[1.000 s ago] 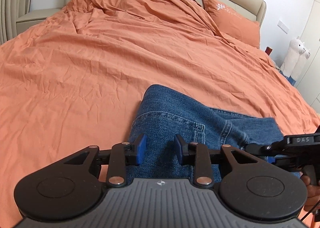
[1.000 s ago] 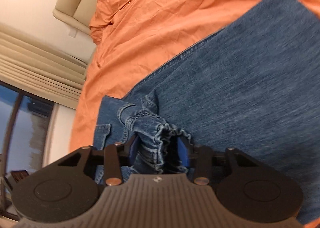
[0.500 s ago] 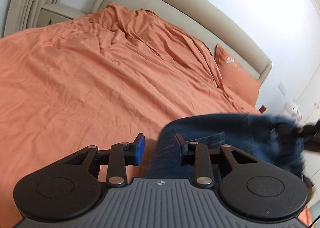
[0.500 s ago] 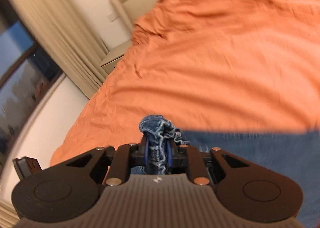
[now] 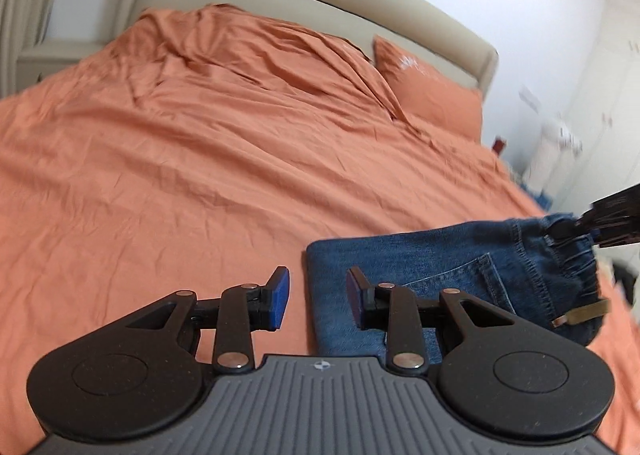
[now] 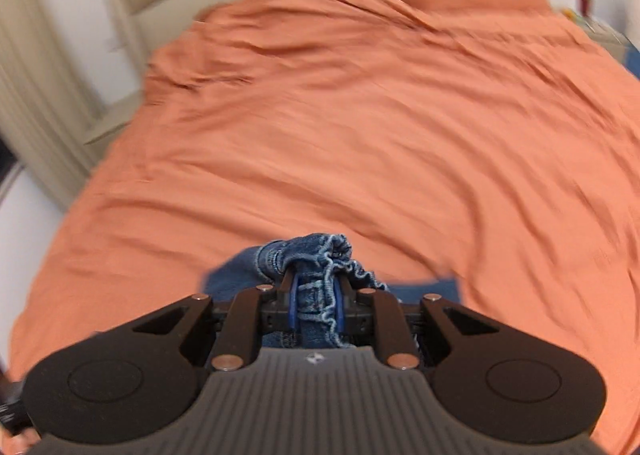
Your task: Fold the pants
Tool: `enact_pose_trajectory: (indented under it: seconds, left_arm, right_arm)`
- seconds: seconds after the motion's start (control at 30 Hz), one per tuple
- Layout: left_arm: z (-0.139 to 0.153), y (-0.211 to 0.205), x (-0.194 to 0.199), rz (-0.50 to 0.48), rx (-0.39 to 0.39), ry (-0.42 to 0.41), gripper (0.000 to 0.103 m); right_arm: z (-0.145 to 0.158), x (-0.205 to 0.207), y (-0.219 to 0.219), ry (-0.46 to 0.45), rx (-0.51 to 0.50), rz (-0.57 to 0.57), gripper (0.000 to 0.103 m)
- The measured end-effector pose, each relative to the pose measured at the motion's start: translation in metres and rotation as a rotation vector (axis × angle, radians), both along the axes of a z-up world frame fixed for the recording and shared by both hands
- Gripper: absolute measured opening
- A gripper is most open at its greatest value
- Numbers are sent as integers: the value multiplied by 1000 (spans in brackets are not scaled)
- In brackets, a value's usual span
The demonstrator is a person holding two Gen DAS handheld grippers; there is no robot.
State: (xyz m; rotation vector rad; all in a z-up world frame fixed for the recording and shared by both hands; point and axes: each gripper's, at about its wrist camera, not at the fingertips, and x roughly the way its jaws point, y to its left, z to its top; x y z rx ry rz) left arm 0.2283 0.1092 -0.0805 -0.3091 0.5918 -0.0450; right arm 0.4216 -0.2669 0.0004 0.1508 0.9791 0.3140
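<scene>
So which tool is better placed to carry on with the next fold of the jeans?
The right tool: it is shut on a bunched edge of the jeans. The left tool is open and holds nothing, hovering over the folded edge, probably ready to pin it.

We see both views evenly lit by soft, diffuse indoor light, with no hard shadows or glare on the orange duvet (image 5: 224, 159). Fisheye distortion bows the beige headboard (image 5: 320, 3) and darkens the frame corners. Motion blur smears the right wrist view most, softening the duvet's creases (image 6: 360, 115); in the left wrist view the white wall (image 5: 560, 55) at the right edge is streaked.
</scene>
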Motion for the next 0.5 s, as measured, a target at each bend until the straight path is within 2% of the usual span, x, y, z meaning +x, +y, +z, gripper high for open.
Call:
enact_pose_trajectory:
  seconds: [0.1, 0.27, 0.4, 0.5]
  left_arm:
    - [-8, -11, 4, -33, 28, 25, 34]
    - [-23, -22, 14, -64, 72, 67, 34]
    - [-34, -27, 20, -75, 97, 97, 34]
    - [-37, -30, 23, -78, 114, 114, 34]
  right_arm:
    - [-46, 12, -29, 55, -1, -62, 13]
    - [-99, 33, -42, 95, 13, -94, 12]
    - [-124, 41, -46, 103, 8, -91, 13]
    - [-130, 42, -45, 102, -15, -97, 22]
